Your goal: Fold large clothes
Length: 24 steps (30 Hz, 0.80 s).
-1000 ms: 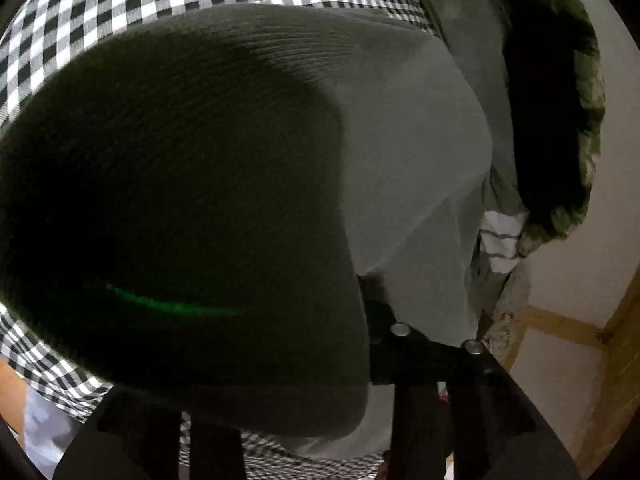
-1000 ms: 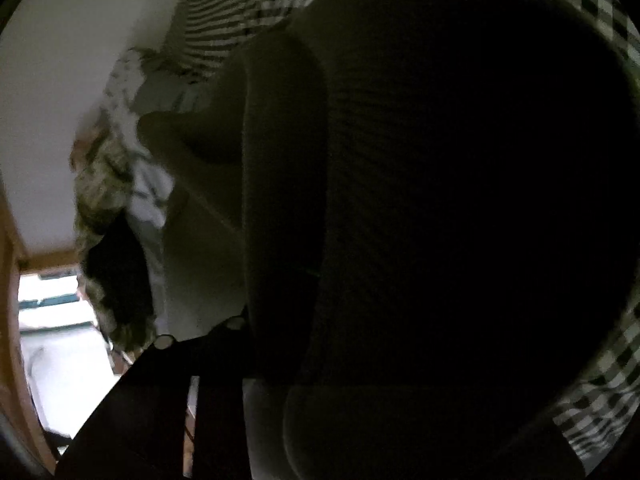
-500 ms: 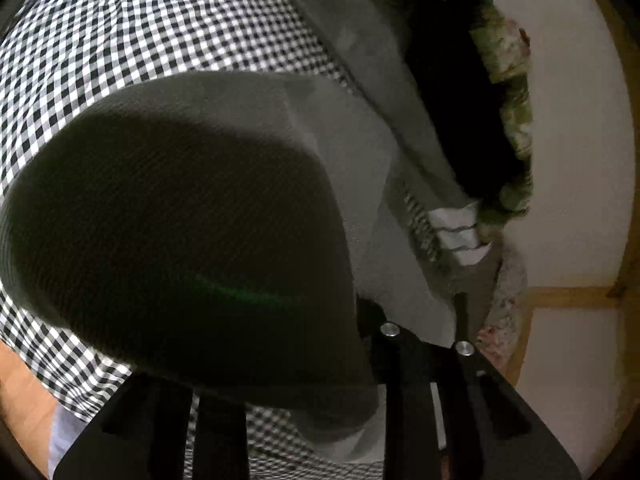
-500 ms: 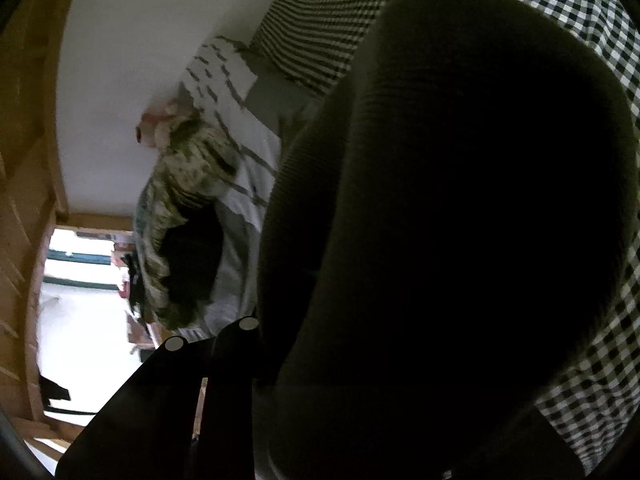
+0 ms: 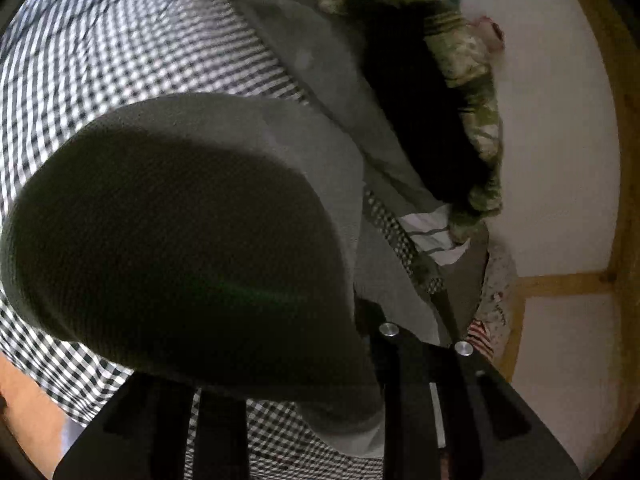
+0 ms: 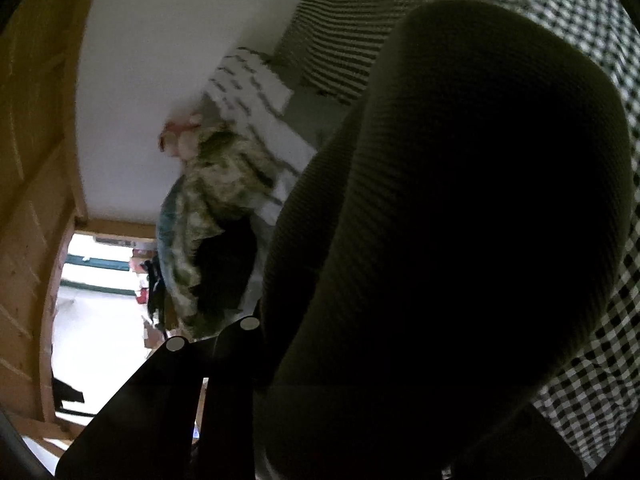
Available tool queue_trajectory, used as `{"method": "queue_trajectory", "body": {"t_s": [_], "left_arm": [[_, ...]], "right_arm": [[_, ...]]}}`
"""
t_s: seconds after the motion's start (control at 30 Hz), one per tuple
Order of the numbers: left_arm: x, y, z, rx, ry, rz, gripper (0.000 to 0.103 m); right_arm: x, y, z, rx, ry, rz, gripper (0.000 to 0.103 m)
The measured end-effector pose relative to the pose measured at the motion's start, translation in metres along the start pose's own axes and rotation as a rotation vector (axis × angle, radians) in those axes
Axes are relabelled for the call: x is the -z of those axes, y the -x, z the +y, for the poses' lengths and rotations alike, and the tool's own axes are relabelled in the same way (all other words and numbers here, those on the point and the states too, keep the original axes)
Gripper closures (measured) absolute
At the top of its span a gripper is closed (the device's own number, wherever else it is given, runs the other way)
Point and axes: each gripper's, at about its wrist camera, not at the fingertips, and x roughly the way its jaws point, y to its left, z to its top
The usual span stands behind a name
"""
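Grey garment – draped over claws, checkered bedsheet

Hand-held gripper: black flat fingers, silver round screws.

Lifting away from the checkered bedspread, more of its checks showing than a second ago. Grey knit garment bulging lower and smaller in the left view. Camouflage jacket and striped cloth swung further into the right view, bright doorway now opened up.
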Motion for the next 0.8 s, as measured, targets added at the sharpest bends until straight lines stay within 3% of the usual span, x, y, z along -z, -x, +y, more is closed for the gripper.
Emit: {"method": "queue_trajectory", "body": {"t_s": [0.17, 0.47, 0.67, 0.8], "left_arm": [[-0.019, 0.032, -0.038, 0.057, -0.062, -0.024, 0.079], [-0.069, 0.11, -0.109, 0.204, -0.155, -0.029, 0.079], [-0.139, 0.156, -0.195, 0.349, -0.327, -0.086, 0.079], [-0.2, 0.161, -0.248, 0.355, -0.395, -0.151, 0.079]], "right_arm": [[-0.013, 0.019, 0.049, -0.057, 0.036, -0.037, 0.081], [-0.025, 0.063, 0.184, -0.185, 0.167, -0.127, 0.081], [-0.052, 0.07, 0.283, -0.308, 0.262, -0.19, 0.081], [-0.087, 0.032, 0.353, -0.362, 0.328, -0.189, 0.081]]}}
